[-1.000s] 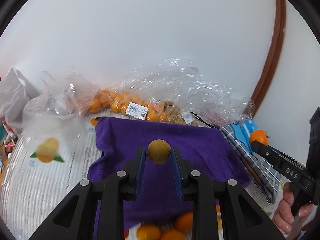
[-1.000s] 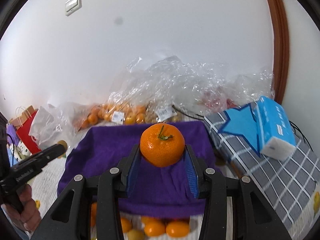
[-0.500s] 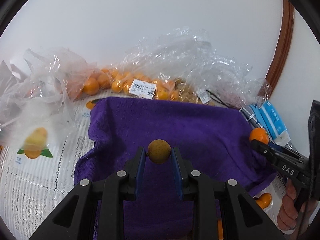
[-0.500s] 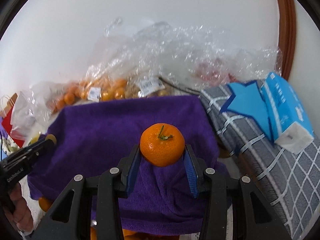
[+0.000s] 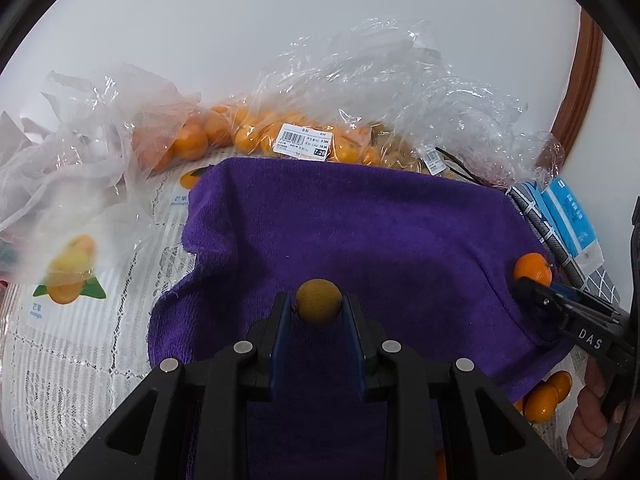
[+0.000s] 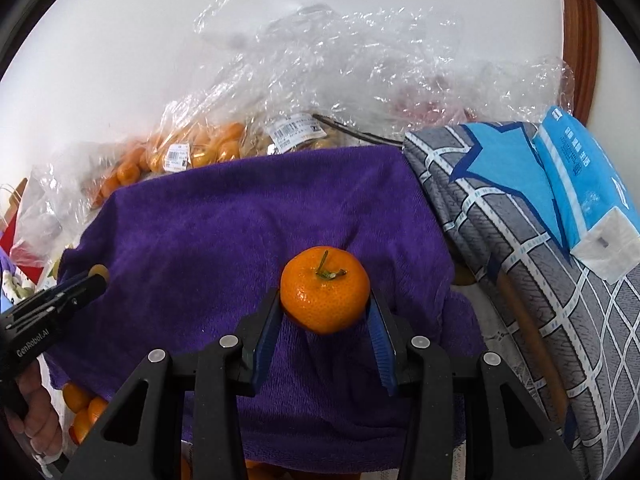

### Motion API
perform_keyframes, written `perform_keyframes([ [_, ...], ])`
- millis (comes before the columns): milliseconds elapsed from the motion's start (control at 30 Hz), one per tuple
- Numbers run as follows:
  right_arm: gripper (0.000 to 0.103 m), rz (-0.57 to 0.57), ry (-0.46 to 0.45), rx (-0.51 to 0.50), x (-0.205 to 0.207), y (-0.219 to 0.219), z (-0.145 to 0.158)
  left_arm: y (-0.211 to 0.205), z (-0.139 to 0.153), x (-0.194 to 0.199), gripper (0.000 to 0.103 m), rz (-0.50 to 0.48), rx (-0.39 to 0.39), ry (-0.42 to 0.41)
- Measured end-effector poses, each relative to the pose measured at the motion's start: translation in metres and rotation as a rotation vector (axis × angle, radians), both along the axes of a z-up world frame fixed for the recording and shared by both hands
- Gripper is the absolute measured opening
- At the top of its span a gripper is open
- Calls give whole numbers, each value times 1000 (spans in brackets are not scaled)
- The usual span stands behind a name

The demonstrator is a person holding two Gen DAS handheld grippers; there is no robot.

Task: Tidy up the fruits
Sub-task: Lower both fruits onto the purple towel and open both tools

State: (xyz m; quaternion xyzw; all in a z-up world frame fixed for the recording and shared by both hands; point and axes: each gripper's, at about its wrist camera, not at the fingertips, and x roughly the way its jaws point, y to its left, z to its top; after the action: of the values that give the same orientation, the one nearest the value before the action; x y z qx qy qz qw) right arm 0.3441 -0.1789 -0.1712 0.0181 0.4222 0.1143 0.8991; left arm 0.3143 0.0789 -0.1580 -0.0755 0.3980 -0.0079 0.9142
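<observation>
My left gripper (image 5: pixel 319 307) is shut on a small round brown-yellow fruit (image 5: pixel 319 301) and holds it above the near middle of a purple towel (image 5: pixel 360 224). My right gripper (image 6: pixel 325 306) is shut on an orange tangerine (image 6: pixel 325 294) with a green stem, above the towel's (image 6: pixel 224 232) right part. The right gripper with its tangerine (image 5: pixel 532 268) also shows at the right edge of the left wrist view. The left gripper's tip (image 6: pixel 90 280) shows at the left of the right wrist view.
Clear plastic bags of small oranges (image 5: pixel 208 136) and brownish fruit (image 6: pixel 296 136) lie behind the towel by the wall. Loose oranges (image 5: pixel 546 396) peek from under the towel's front edge. A grey checked cushion (image 6: pixel 532 264) with a blue tissue pack (image 6: pixel 580 176) lies to the right. An empty bag (image 5: pixel 68 200) lies to the left.
Both grippers have moved forward and down over the purple towel, each still holding its fruit. The towel now fills more of both views.
</observation>
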Motion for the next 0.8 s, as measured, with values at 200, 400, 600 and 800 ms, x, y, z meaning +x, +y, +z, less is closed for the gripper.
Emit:
perform_keyframes([
  [200, 43, 9, 11, -14, 1, 4, -3, -1, -2, 1, 25, 3, 15, 9],
  [400, 44, 6, 1, -15, -1, 3, -2, -2, -2, 3, 25, -1, 21, 13],
  [600, 63, -13, -41, 5, -7, -4, 10, 0, -1, 2, 25, -4, 1, 2],
  [800, 74, -73, -97, 21, -14, -14, 26, 0, 10, -6, 51, 4, -12, -49],
])
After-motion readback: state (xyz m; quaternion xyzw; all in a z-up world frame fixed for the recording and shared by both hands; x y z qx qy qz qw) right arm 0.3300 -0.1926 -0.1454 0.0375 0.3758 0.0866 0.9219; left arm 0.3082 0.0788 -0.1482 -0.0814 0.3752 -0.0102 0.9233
